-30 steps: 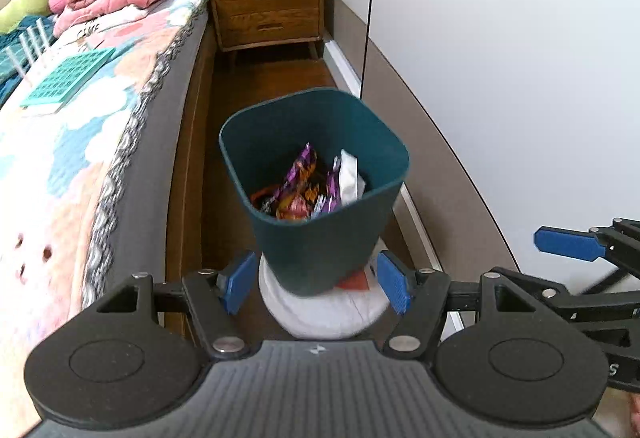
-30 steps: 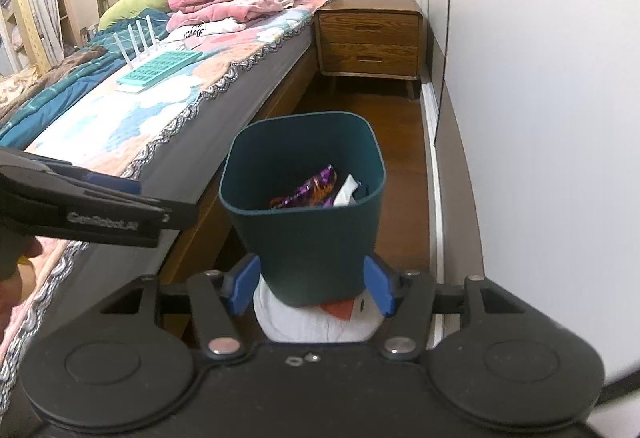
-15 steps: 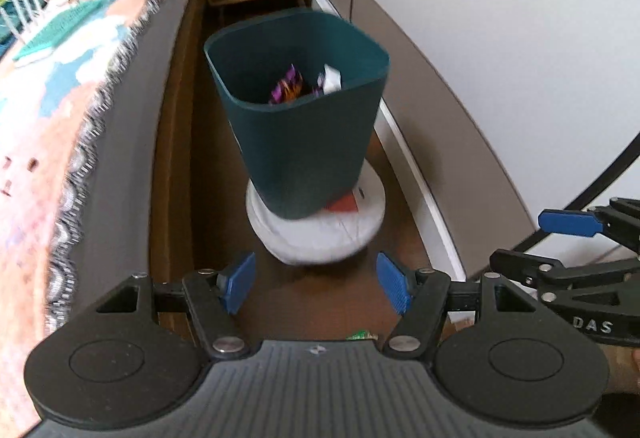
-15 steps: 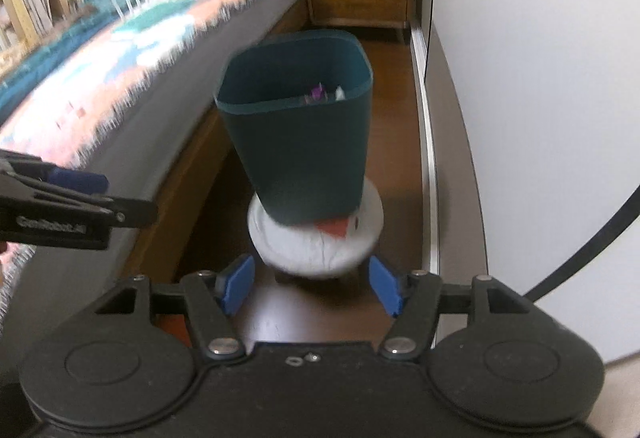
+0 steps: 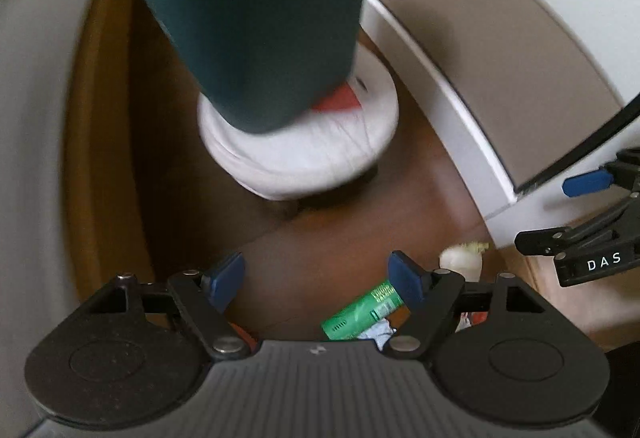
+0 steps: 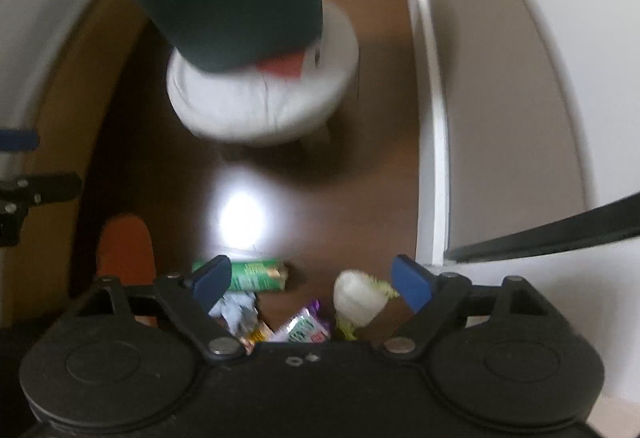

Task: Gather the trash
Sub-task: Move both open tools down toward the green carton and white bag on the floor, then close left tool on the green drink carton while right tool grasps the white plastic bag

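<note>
The dark green bin [image 5: 256, 18] stands on a low white round stool [image 5: 304, 150] in the strip of floor [image 6: 280, 206] between the bed frame [image 5: 92, 118] and the white wall panel [image 6: 500, 78], which puts its mouth within easy reach of both hands (its contents cannot be seen from this low angle). The trash to be collected lies in a small scatter on the floor on the near side of the stool: a green wrapper [image 6: 256, 274], a crumpled pale-blue scrap [image 6: 238, 312], a purple-and-white sachet [image 6: 302, 328] and a white-and-green vegetable stub [image 6: 360, 298]. Both hands point steeply downward at this litter. The left tongs [image 5: 318, 276] have just been opening and stand apart over bare floor, the green wrapper just below their right finger, nothing between the pads. The right tongs [image 6: 312, 276] have also just been opening; they stand wide, straddling the scatter, the stub just beside their right finger but not pinched. The wide spread looks like readiness for a pick-up from the floor.
</note>
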### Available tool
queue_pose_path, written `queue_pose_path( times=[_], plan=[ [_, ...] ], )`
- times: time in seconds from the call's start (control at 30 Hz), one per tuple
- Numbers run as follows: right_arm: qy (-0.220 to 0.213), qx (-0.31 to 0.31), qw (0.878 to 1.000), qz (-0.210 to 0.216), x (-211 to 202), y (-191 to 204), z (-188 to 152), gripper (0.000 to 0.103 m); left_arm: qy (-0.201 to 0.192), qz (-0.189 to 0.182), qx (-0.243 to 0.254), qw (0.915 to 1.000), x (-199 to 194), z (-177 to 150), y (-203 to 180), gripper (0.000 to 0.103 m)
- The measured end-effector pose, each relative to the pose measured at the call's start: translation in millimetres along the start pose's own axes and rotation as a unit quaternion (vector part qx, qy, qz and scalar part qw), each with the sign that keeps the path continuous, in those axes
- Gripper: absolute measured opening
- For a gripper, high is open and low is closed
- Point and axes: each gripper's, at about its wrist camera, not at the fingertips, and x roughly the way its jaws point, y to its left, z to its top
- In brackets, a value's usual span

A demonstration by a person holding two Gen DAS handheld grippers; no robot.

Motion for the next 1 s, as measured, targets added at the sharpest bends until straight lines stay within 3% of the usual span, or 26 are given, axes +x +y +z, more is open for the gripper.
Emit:
queue_pose_path(
  times=[0.37,0.7,0.9,1.0],
  plan=[
    [0.106,-0.059,0.993,0.008,133,-24,-13,0.091,0.086,-0.072,0.094,0.9892,138,-18,-40,0.08],
    [0.161,-0.11,0.981,-0.013,226,-31,-32,0.091,0.136,-0.078,0.152,0.9759,232,-58,-63,0.08],
    [0.164,-0.127,0.978,-0.027,251,-33,-46,0.091,0.138,-0.059,0.192,0.9698,259,-72,-66,0.08],
    [0.153,-0.128,0.98,-0.026,254,-34,-50,0.091,0.147,-0.071,0.189,0.9683,270,-75,-67,0.08]
  ],
)
